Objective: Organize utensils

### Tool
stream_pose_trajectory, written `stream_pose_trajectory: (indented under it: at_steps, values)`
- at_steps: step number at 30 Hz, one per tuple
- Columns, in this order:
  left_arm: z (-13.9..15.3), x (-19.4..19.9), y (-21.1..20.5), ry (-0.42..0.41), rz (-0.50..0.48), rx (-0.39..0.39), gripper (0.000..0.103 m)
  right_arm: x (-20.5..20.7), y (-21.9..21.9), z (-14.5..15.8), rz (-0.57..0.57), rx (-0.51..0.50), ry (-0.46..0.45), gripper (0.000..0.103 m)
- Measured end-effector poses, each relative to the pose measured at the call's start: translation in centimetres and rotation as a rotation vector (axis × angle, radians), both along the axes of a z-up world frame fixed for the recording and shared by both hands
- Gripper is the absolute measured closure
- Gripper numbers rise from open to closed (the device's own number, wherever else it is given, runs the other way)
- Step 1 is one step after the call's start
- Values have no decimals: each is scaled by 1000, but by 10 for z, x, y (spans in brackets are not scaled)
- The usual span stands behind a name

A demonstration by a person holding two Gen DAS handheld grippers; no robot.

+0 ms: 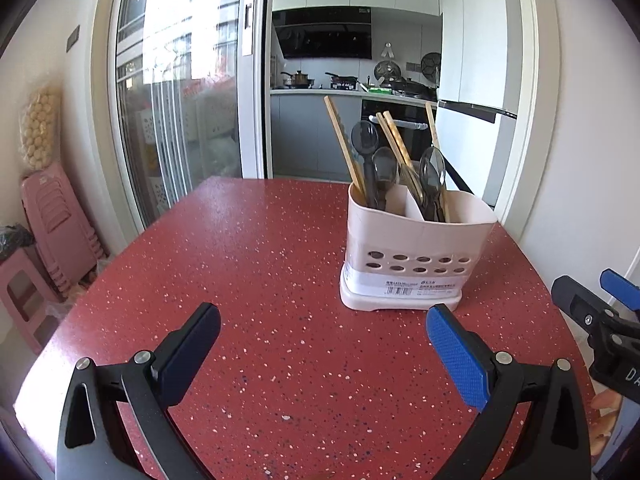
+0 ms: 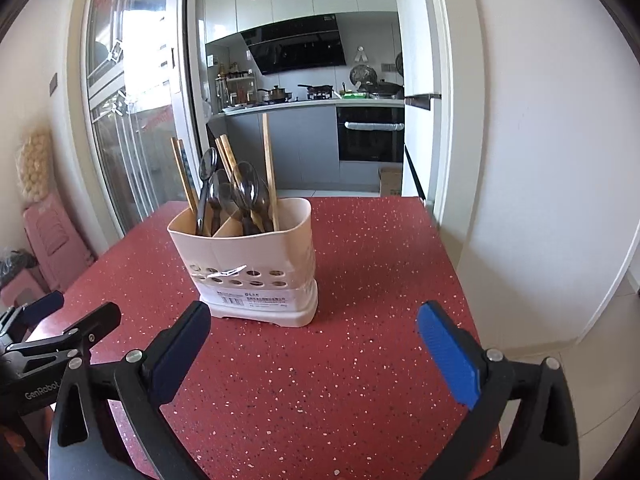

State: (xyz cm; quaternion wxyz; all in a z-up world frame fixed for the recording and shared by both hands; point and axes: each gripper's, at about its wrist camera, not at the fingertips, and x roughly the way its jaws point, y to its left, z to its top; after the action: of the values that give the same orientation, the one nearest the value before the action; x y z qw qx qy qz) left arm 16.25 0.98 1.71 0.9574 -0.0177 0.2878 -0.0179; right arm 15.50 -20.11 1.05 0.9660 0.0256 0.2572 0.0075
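The red speckled table (image 1: 256,264) lies bare between the left gripper (image 1: 324,332) and the right gripper (image 2: 314,328). One obstacle stands on it: the pale utensil holder (image 2: 256,264), upright near the far side, with spoons (image 1: 384,168) and chopsticks (image 1: 344,140) rising above its rim and blocking any low pass over it. Open tabletop runs on both sides of the holder.

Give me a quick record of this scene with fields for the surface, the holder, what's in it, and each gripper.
surface: red speckled table
holder: pale divided utensil holder, upright on the table
contents: dark spoons and wooden chopsticks, standing in both compartments
left gripper: jaws open, nothing between them
right gripper: jaws open, nothing between them
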Motion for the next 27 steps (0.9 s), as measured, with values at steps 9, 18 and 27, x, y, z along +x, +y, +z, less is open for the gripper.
stream_pose_trajectory:
  at_steps: [9, 18, 27]
  values:
    - [-8, 3, -2, -19, 27, 41, 0, 3, 3, -14, -35, -18, 7, 0]
    - [-23, 4, -1, -17, 7, 36, 0, -2, 5, -27, -49, -52, -31, 0]
    - [-25, 4, -1, -23, 5, 27, 0, -5, 5, -26, -44, -41, -58, 0]
